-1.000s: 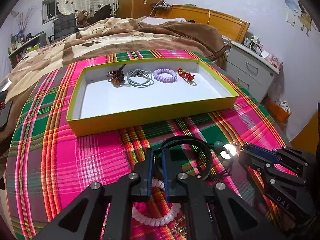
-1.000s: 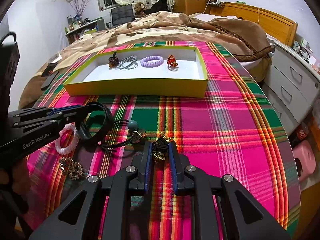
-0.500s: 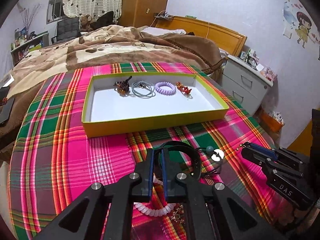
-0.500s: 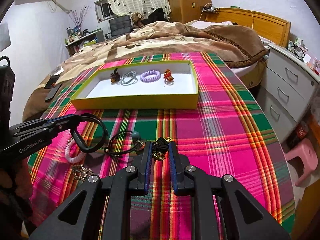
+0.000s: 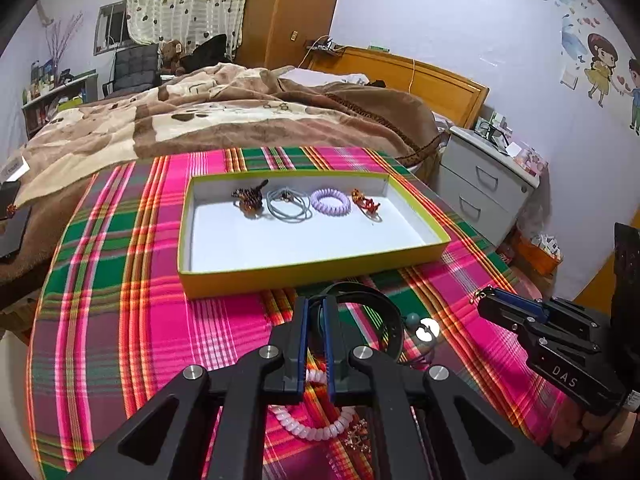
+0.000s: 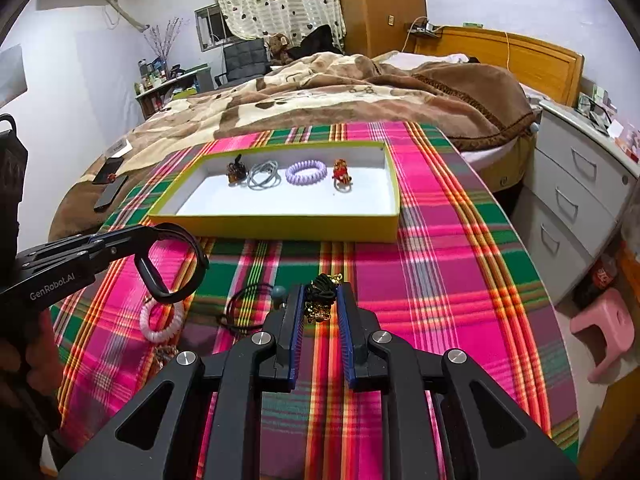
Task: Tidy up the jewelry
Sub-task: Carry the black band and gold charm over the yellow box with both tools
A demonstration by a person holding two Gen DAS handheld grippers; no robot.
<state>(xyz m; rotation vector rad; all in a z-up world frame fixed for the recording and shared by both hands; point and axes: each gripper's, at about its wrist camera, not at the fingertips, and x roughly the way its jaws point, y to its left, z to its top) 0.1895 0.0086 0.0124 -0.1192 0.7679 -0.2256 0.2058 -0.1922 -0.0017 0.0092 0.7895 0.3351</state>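
Fingers [image 6: 296,320] pinch one ornament [image 6: 322,294]; four pieces fill tray [image 6: 276,226].

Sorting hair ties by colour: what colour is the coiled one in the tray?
Lilac; the coiled hair tie shows best in the right wrist view.

The walls [image 5: 460,40] were pale lilac-white, with cartoon wall stickers [image 5: 600,68] at the upper right of the left wrist view. A wooden wardrobe [image 5: 280,12] stood at top centre, beside a window [image 6: 210,28] with a heart-print curtain [image 5: 188,4]. A bed with a wooden headboard [image 5: 420,80] and brown blanket [image 5: 224,116] filled mid-frame. A grey drawer unit [image 6: 576,200] occupied the right edge, a pink stool [image 6: 608,332] below it. A black chair [image 6: 244,60] and cluttered shelf [image 6: 168,84] stood at left.
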